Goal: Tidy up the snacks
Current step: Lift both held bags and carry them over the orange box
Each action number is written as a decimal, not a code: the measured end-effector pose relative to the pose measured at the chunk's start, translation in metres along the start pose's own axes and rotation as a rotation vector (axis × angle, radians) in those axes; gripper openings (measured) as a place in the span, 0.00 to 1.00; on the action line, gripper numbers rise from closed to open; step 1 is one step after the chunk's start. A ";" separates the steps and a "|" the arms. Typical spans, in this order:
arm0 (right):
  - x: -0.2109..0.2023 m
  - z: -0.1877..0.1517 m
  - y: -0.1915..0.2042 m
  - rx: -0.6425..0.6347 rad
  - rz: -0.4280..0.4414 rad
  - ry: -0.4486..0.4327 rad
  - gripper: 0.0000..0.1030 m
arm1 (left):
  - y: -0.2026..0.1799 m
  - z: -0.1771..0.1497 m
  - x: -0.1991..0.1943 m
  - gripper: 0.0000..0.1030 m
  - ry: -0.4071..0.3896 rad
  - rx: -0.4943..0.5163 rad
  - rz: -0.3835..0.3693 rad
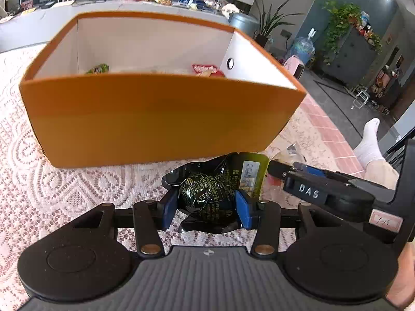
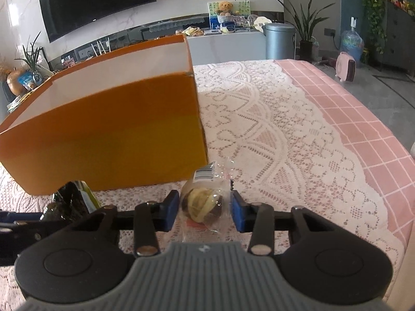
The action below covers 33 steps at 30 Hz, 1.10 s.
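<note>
left gripper (image 1: 207,207): blue pads pinching a dark green foil snack pack (image 1: 210,194), held just in front of the orange box (image 1: 155,119). right gripper (image 2: 205,210): jaws around a clear-wrapped snack (image 2: 202,204) on the lace tablecloth (image 2: 272,134), left pad touching, right pad a sliver off. other snack packets (image 1: 205,68) inside the box.

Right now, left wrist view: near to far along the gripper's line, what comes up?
left gripper shut on the dark green snack packet → near wall of the orange box → snacks inside the box → grey counter behind.
</note>
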State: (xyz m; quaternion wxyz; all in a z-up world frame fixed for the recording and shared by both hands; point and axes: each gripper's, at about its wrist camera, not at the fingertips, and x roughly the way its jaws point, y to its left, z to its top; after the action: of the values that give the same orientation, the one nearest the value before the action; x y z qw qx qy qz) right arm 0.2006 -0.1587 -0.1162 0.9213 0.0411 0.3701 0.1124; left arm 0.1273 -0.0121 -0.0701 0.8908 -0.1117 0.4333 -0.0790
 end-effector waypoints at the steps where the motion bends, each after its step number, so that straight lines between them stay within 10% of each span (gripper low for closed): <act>1: -0.003 -0.001 0.001 -0.007 0.002 -0.007 0.39 | -0.001 0.001 -0.004 0.53 -0.009 0.003 -0.002; 18: -0.104 -0.004 0.040 -0.093 0.114 -0.119 0.39 | 0.001 0.016 -0.079 0.53 -0.193 -0.001 -0.005; 33: -0.128 0.065 0.097 -0.211 0.197 -0.230 0.39 | 0.029 0.063 -0.096 0.53 -0.273 -0.014 0.100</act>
State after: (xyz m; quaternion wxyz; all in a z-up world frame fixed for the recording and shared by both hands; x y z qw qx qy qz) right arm 0.1383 -0.0945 0.0324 0.9412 -0.0073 0.2426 0.2352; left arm 0.1198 0.0469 0.0321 0.9434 -0.1058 0.3139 -0.0156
